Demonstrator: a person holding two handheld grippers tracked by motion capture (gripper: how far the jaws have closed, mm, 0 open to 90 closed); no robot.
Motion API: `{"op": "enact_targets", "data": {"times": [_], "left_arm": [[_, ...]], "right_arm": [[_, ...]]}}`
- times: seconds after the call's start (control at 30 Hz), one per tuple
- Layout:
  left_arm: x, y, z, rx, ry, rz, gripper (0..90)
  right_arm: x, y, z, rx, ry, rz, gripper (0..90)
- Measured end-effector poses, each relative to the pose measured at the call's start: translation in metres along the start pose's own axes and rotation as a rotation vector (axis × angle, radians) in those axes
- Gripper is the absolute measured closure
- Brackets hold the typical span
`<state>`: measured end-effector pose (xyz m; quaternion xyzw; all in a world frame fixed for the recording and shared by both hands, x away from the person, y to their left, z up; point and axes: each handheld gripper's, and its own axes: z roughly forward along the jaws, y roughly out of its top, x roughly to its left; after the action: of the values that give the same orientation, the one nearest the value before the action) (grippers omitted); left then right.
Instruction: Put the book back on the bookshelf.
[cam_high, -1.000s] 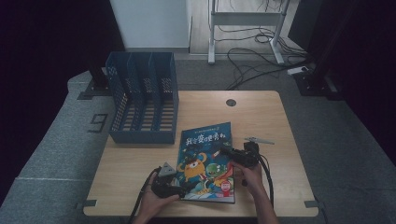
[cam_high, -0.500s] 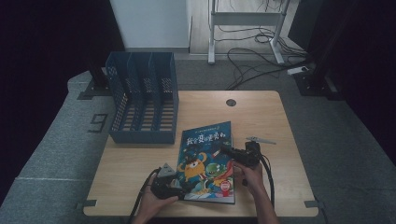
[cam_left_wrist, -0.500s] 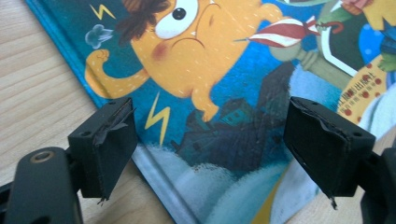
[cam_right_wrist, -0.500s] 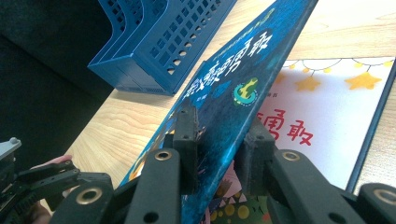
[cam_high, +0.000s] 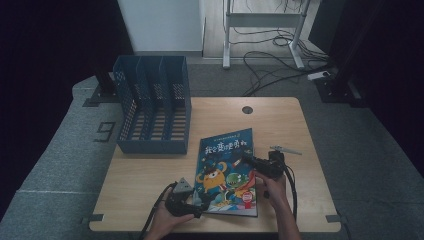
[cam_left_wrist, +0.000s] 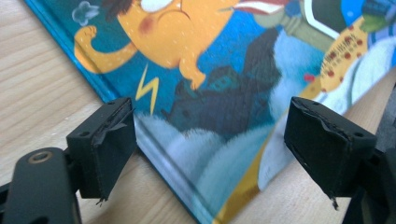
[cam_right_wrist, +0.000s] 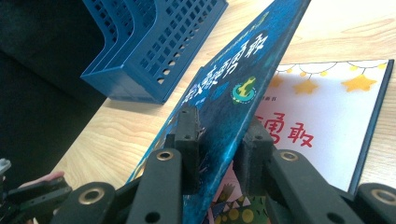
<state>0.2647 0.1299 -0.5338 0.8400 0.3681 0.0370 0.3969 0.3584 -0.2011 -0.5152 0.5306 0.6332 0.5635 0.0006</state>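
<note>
The book (cam_left_wrist: 224, 93) runs off the left gripper view's top and bottom edges, its title unseen.

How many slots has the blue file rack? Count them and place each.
3, side by side in the blue file rack, up-left of the book: left slot, middle slot, right slot. All look empty.

Blue perforated file rack (cam_high: 152, 112) with several upright compartments, standing at upper left of wooden table (cam_high: 280, 120), near its back-left corner; seen again at upper left in right gripper view. Round dark cable hole (cam_high: 247, 109) in tabletop near back edge, centre frame. Grey floor mat with numeral 9 (cam_high: 106, 132) at left. White metal stand (cam_high: 262, 22) and tangled cables (cam_high: 280, 65) on floor, top right.
</note>
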Motion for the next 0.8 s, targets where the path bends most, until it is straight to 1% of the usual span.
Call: {"op": "enact_targets", "data": {"times": [0.23, 0.3, 0.33, 0.37, 0.47, 0.57, 0.8], "left_arm": [[-0.005, 0.000, 0.002, 0.017, -0.014, 0.016, 16.2], [-0.008, 0.000, 0.006, 0.049, -0.012, 0.046, 14.6], [-0.011, -0.001, 0.008, 0.052, -0.008, 0.058, 13.9], [-0.012, -0.001, 0.008, 0.044, -0.003, 0.063, 13.0], [-0.012, -0.001, 0.009, 0.039, -0.008, 0.049, 14.1], [-0.011, -0.002, 0.010, 0.042, -0.015, 0.038, 13.2], [-0.011, -0.002, 0.012, 0.051, -0.008, 0.038, 12.2]], "right_arm": [[-0.005, 0.002, -0.006, -0.011, -0.009, 0.010, 72.7], [-0.006, 0.002, -0.007, -0.015, -0.010, 0.011, 72.7], [-0.006, 0.002, -0.007, -0.015, -0.011, 0.014, 72.8], [-0.007, 0.003, -0.008, -0.015, -0.013, 0.013, 72.8], [-0.008, 0.003, -0.010, -0.020, -0.019, 0.014, 72.8], [-0.008, 0.003, -0.011, -0.022, -0.021, 0.011, 72.8], [-0.009, 0.004, -0.012, -0.025, -0.026, 0.011, 72.8]]}}
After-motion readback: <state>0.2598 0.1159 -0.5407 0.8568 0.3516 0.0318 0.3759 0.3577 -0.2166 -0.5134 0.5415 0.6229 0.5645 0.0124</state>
